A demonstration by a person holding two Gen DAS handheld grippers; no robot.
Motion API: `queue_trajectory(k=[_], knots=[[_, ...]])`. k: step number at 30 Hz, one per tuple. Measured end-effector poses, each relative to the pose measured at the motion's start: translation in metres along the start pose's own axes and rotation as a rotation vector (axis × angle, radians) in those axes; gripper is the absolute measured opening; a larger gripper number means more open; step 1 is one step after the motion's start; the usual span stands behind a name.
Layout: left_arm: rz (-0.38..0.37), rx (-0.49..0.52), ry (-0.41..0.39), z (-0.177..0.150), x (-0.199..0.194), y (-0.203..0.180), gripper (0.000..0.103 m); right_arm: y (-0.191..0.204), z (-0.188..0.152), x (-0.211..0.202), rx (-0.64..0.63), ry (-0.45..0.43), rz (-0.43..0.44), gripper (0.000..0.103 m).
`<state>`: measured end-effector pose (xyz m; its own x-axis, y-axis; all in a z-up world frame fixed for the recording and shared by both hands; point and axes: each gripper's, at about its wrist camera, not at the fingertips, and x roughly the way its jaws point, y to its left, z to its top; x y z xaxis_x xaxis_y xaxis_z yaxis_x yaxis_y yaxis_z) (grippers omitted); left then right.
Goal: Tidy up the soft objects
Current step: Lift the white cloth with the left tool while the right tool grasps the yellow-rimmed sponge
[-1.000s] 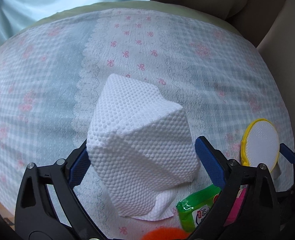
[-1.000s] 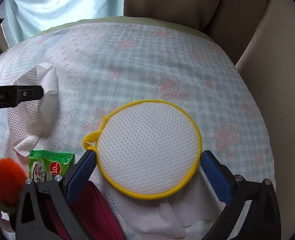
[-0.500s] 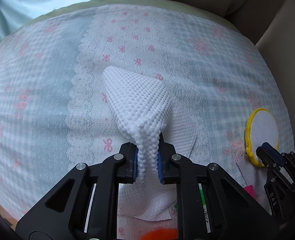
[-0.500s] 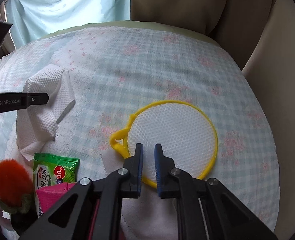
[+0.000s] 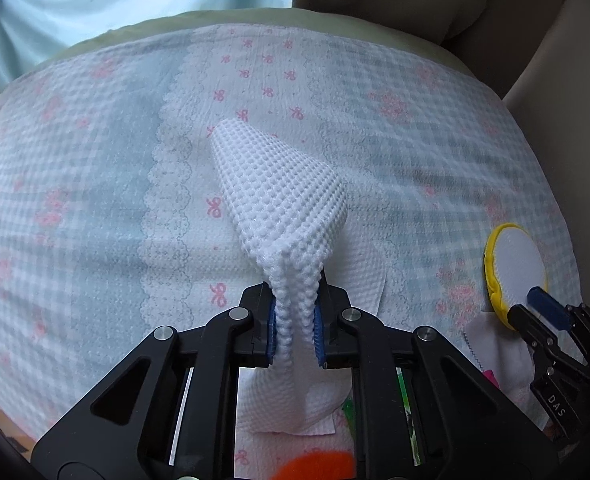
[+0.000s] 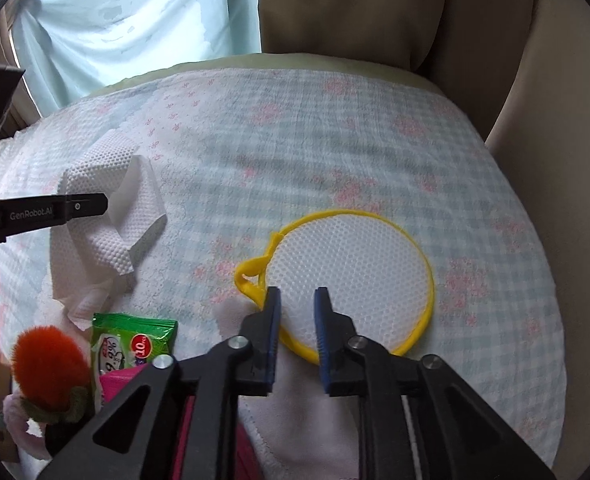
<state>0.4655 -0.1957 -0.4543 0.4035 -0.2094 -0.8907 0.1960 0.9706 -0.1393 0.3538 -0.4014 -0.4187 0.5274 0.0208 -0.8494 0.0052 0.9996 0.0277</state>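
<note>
A: Left wrist view first. Where's the cloth vs the gripper?

B: Left gripper (image 5: 295, 330) is clamped on the white waffle cloth (image 5: 283, 196). Pinched fold sits right btwn the blue pads; the rest peaks up and runs straight fwd along the fingers, tail drooping below onto the checked blanket (image 5: 75, 200). Long axis = gripper axis, so I'd judge a lift or pull comes straight back.

A: Change vs earlier?

B: 1 s ago jaws were wide around it; 0.5 s ago shut. Now same grip, cloth raised a bit more.

A: Right wrist view?

B: Right gripper (image 6: 298, 320) has a narrow gap, holding nothing. Yellow-rimmed mesh pad (image 6: 351, 264) lies flat dead ahead, near rim btwn the tips, loop to the left. Right hand is nearer it by far.

A: Diff?

B: Wide 1 s ago, nearly shut 0.5 s ago, now slightly reopened. Green wipes pack (image 6: 133, 340) and orange pom (image 6: 47, 360) sit lower left.
</note>
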Motion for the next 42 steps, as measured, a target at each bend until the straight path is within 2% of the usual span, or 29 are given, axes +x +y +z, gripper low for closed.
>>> queue_trajectory(k=[1,2,3,7,11,15,20,27,31,38,42], knots=[[0.001,0.001,0.0,0.0,0.0,0.0,0.012,-0.005,-0.002,-0.003,0.023,-0.023,0.014,0.089],[0.002,0.002,0.001,0.0,0.0,-0.001,0.012,-0.007,-0.002,-0.005,0.037,-0.036,0.017,0.101],[0.002,0.002,0.0,0.0,-0.001,-0.001,0.012,-0.009,-0.003,-0.007,0.04,-0.034,0.016,0.103],[0.002,-0.004,-0.003,0.0,-0.002,0.0,0.012,-0.012,-0.002,-0.01,-0.007,-0.054,-0.044,0.103],[0.001,-0.014,-0.007,0.001,-0.002,0.002,0.012,-0.014,0.001,0.01,-0.069,0.018,-0.09,0.103],[0.0,-0.013,-0.008,0.001,-0.003,0.002,0.012,-0.01,0.001,0.024,-0.118,0.034,-0.124,0.103],[-0.004,-0.011,-0.008,0.002,-0.002,0.002,0.012,-0.019,0.007,0.034,-0.064,0.029,-0.115,0.103],[-0.011,-0.012,-0.006,0.003,-0.001,0.003,0.012,-0.042,0.016,0.041,0.101,0.032,-0.018,0.103],[-0.014,-0.015,-0.002,0.002,0.001,0.003,0.012,-0.047,0.016,0.041,0.144,0.023,0.023,0.103],[-0.015,-0.015,0.0,0.002,0.001,0.004,0.012,-0.044,0.014,0.039,0.127,0.015,0.027,0.083],[-0.016,-0.017,-0.002,0.002,0.001,0.004,0.012,-0.046,0.013,0.035,0.125,0.001,0.03,0.067]])
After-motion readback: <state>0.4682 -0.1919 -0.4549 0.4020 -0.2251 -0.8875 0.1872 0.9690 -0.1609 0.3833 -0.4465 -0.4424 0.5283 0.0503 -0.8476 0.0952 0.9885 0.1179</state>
